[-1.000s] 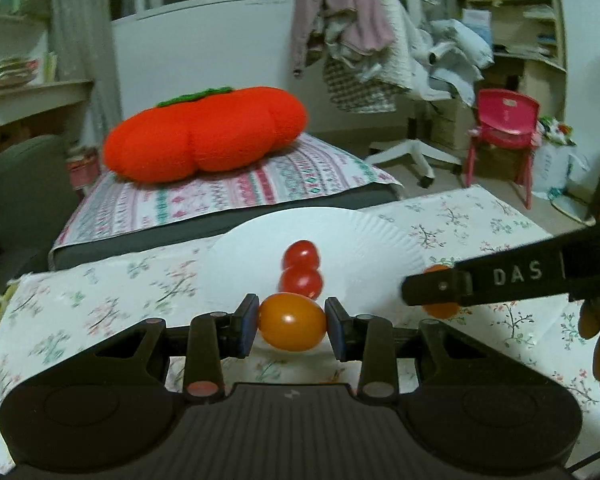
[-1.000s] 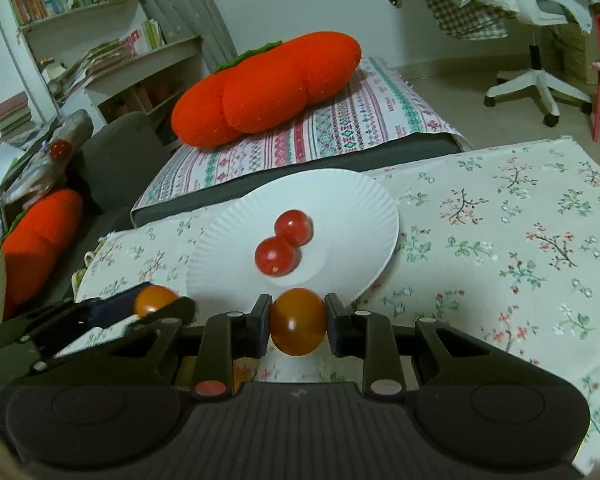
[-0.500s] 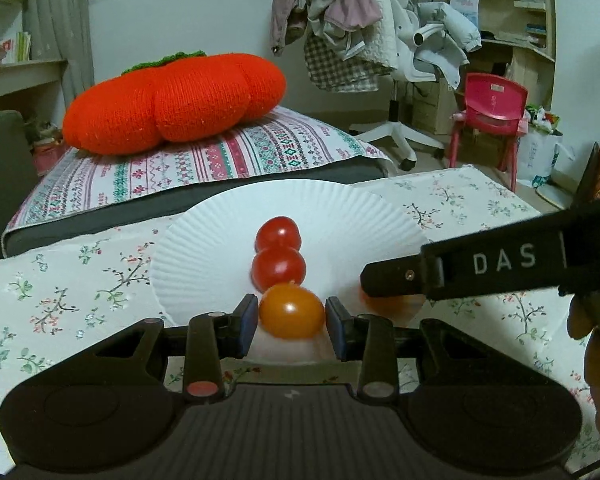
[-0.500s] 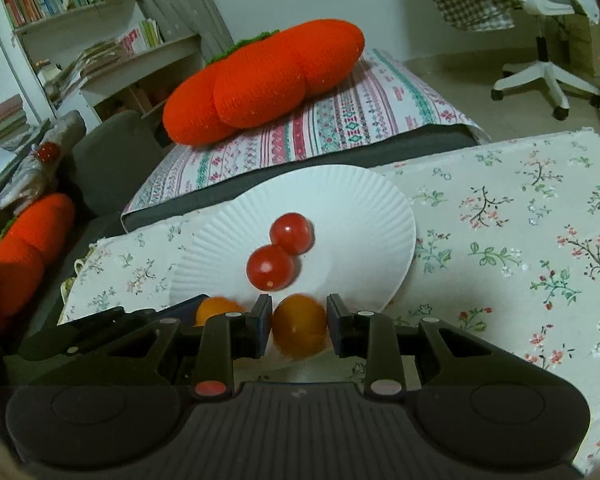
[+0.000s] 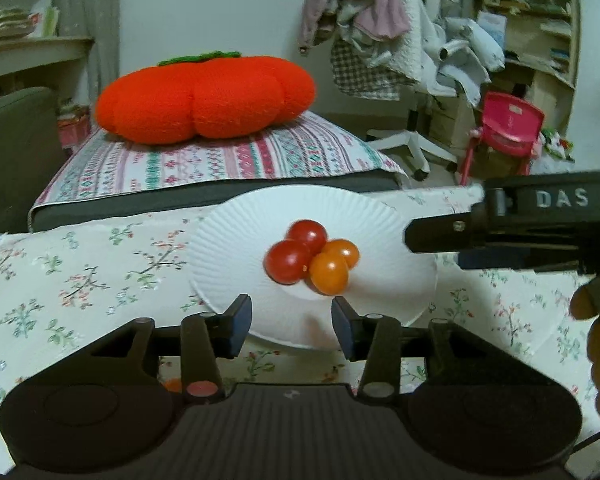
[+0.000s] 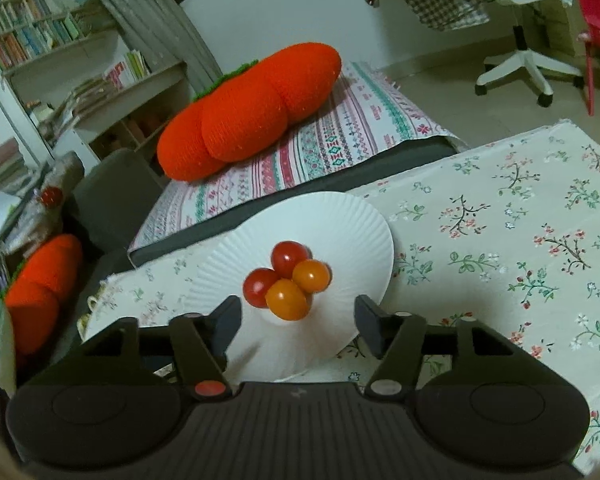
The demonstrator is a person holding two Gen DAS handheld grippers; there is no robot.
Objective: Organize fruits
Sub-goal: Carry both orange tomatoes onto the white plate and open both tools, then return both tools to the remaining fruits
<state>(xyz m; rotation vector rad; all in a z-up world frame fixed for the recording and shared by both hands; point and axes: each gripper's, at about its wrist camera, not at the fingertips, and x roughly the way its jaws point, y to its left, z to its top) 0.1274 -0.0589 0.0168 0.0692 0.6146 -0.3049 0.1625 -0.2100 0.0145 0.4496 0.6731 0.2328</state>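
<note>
A white paper plate (image 5: pixel 236 256) (image 6: pixel 352 232) lies on the floral tablecloth. On it sit two red cherry tomatoes (image 5: pixel 288 260) (image 6: pixel 288 256) and two orange cherry tomatoes (image 5: pixel 329 273) (image 6: pixel 287 300), all touching in one cluster. My left gripper (image 5: pixel 291 322) is open and empty, just in front of the cluster above the plate's near rim. My right gripper (image 6: pixel 298 324) is open and empty, also just short of the cluster. In the left wrist view the right gripper's finger (image 5: pixel 440 236) reaches over the plate's right side.
A floral tablecloth (image 6: pixel 520 240) covers the table. Behind it is a striped cushion (image 5: pixel 204 160) with a big orange pumpkin pillow (image 5: pixel 204 100). A white swivel chair (image 6: pixel 516 60) and a red child's chair (image 5: pixel 508 128) stand on the floor to the right.
Both grippers carried an orange tomato over the plate, then opened and let go. The two orange tomatoes now rest on the plate against the red ones. Both grippers have drawn back slightly.
</note>
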